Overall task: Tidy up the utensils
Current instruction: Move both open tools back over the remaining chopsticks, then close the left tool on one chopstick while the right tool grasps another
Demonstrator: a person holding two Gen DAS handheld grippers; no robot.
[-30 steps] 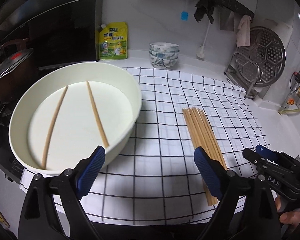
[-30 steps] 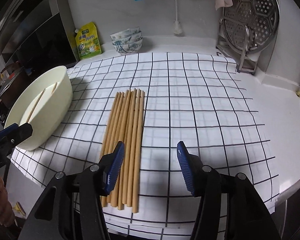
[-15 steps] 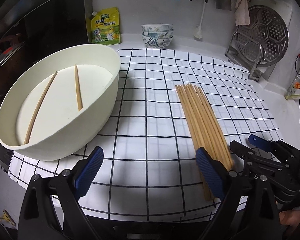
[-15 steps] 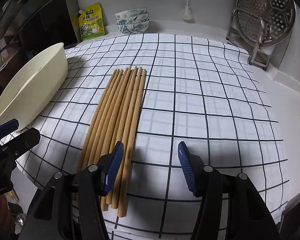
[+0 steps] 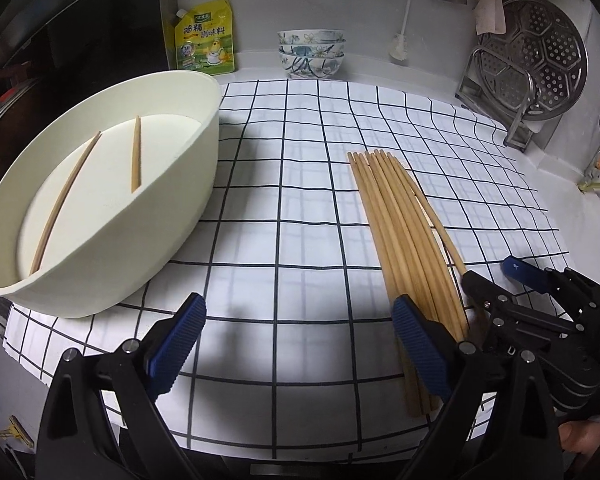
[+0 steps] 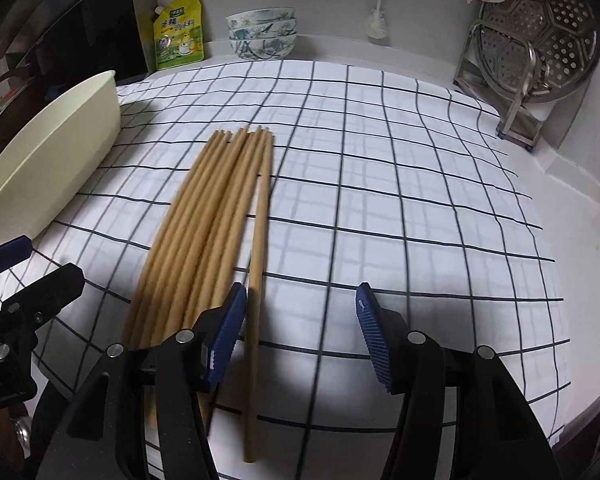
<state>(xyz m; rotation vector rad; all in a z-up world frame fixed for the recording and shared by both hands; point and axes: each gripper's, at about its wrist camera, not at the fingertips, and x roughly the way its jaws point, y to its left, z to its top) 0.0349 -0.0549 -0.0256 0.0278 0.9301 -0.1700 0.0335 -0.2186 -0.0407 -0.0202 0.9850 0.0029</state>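
On the checked surface (image 5: 284,208), two chopsticks (image 5: 136,154) lie in my basin (image 5: 180,184) at ten o'clock; the bundle (image 6: 204,220) waits between both open, empty claws, left claw (image 5: 296,344) and right claw (image 6: 300,332).

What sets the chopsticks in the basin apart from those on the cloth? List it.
The basin pair is two sticks; the cloth bunch is many more.
The basin pair lies spread apart; the cloth bunch lies packed side by side, one stick splayed off.
The basin pair rests inside the basin; the cloth bunch lies flat on the cloth.
Both look like plain wood.
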